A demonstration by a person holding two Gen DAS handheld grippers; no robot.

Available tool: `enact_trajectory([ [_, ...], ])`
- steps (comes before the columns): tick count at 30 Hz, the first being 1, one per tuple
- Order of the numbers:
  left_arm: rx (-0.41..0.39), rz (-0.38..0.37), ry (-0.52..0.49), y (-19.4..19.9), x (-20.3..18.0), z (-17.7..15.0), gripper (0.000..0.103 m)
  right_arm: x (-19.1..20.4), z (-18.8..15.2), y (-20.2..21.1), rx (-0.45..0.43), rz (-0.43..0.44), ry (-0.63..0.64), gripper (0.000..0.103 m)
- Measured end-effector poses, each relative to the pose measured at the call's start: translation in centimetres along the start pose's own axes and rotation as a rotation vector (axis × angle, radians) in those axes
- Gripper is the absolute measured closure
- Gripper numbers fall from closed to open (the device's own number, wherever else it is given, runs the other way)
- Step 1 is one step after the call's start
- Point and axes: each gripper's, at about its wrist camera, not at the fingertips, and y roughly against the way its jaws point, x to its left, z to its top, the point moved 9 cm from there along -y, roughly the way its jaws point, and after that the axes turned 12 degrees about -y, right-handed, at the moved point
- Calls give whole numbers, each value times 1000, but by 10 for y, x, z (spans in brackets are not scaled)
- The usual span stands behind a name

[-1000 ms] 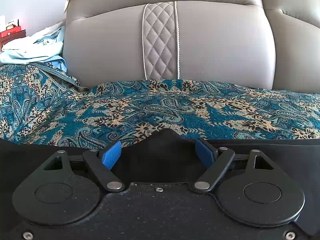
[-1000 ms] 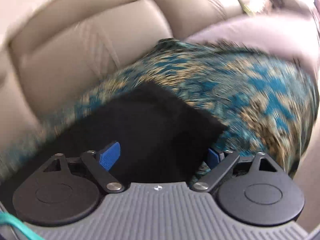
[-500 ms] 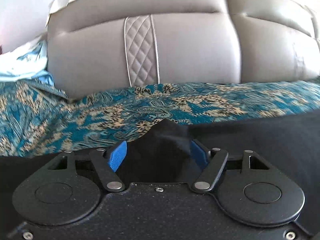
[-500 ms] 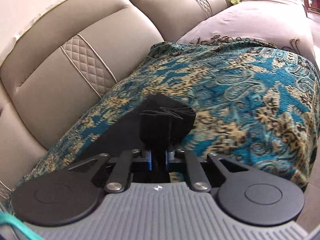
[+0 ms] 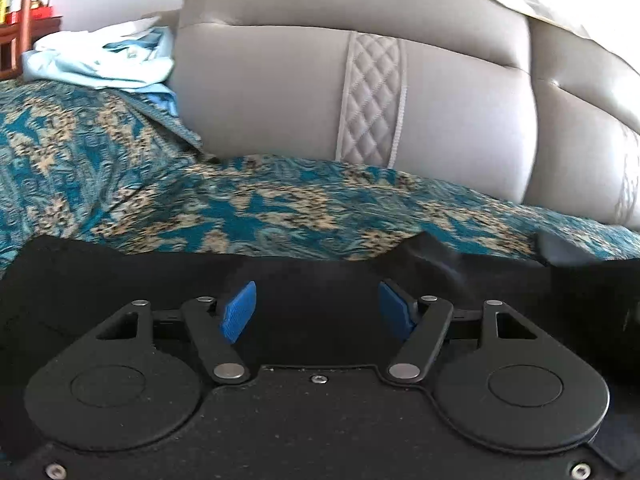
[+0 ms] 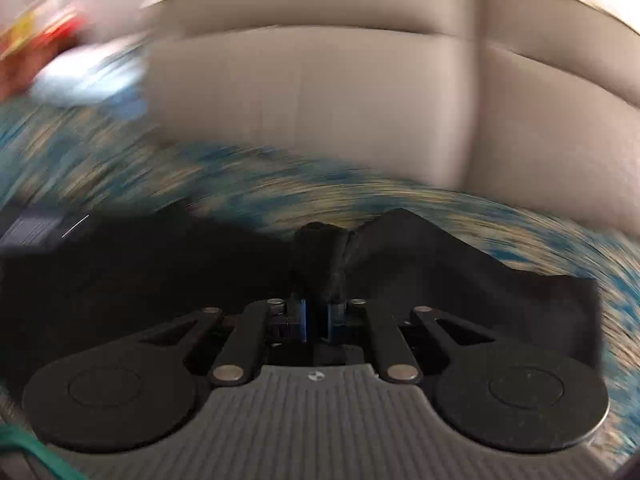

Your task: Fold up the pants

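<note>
The black pants (image 5: 316, 280) lie on the teal patterned throw over the sofa seat. My left gripper (image 5: 318, 314) is open, its blue pads spread over the black fabric, which lies between and under them. In the right wrist view, which is blurred by motion, my right gripper (image 6: 316, 318) is shut on a bunched fold of the pants (image 6: 324, 256), and the rest of the pants (image 6: 460, 276) spread out to both sides. The right gripper's grey body (image 5: 560, 246) shows at the right edge of the left wrist view.
The grey sofa back (image 5: 360, 92) with a quilted strip rises behind the teal throw (image 5: 160, 200). A heap of pale blue clothes (image 5: 108, 60) lies at the far left. A wooden shelf (image 5: 24, 28) stands beyond it.
My right gripper closed on a fold of the pants and has swung leftwards with it, now facing the sofa back. My left gripper stayed open and shifted left over the fabric.
</note>
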Motion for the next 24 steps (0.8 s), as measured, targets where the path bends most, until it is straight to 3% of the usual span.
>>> enact_trajectory([
  [3, 17, -4, 36, 1, 11, -7, 37, 51, -24, 1, 46, 91, 120, 90],
  [7, 32, -10, 60, 4, 19, -17, 36, 82, -42, 4, 69, 142, 182, 89],
  [15, -1, -28, 41, 19, 18, -17, 33, 92, -51, 15, 64, 189, 198, 88],
  [24, -50, -95, 0, 35, -14, -10, 32, 104, -70, 31, 54, 234, 233, 89],
])
